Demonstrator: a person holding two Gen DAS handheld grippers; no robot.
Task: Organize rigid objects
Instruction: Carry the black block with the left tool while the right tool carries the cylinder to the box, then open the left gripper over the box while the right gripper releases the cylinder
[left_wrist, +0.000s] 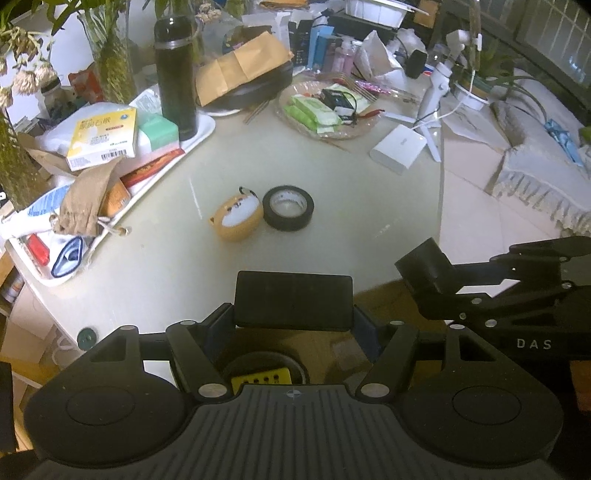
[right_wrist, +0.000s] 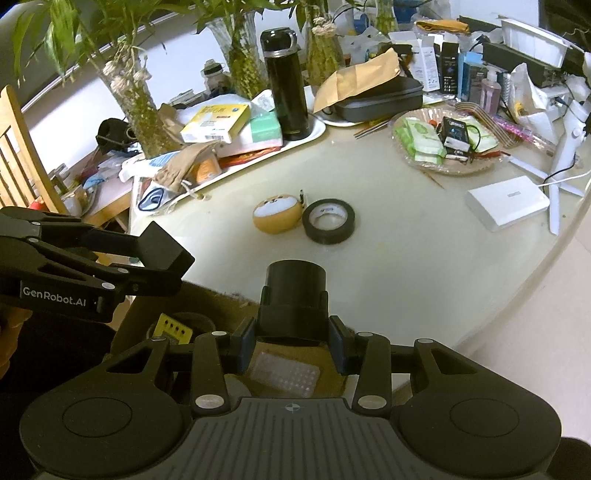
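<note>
over the near edge of the round table (right_wrist: 424, 280), above a cardboard box (right_wrist: 236, 310), both grippers are carrying loads. left gripper (left_wrist: 293, 325) is clamping a flat black rectangular block (left_wrist: 293, 301) between its blue pads; right gripper (right_wrist: 293, 347) is gripping a black cylinder (right_wrist: 295, 295), standing upright between the jaws. the box below is already holding a yellow perforated piece (right_wrist: 173, 328) in a round black container, plus a clear dimpled tray (right_wrist: 284, 374). judging by this, the step in hand is dropping held items into the box. two loose pieces are waiting mid-table: a tan dog-face case (right_wrist: 277, 214) and a black tape roll (right_wrist: 328, 220), touching side by side. the next move is calling for lowering each load over a free patch of the box, releasing, then reaching forward for the pair, likely one per gripper. clutter on the white tray (right_wrist: 317, 129) and the wicker plate (right_wrist: 461, 168) is sitting well behind them.
</note>
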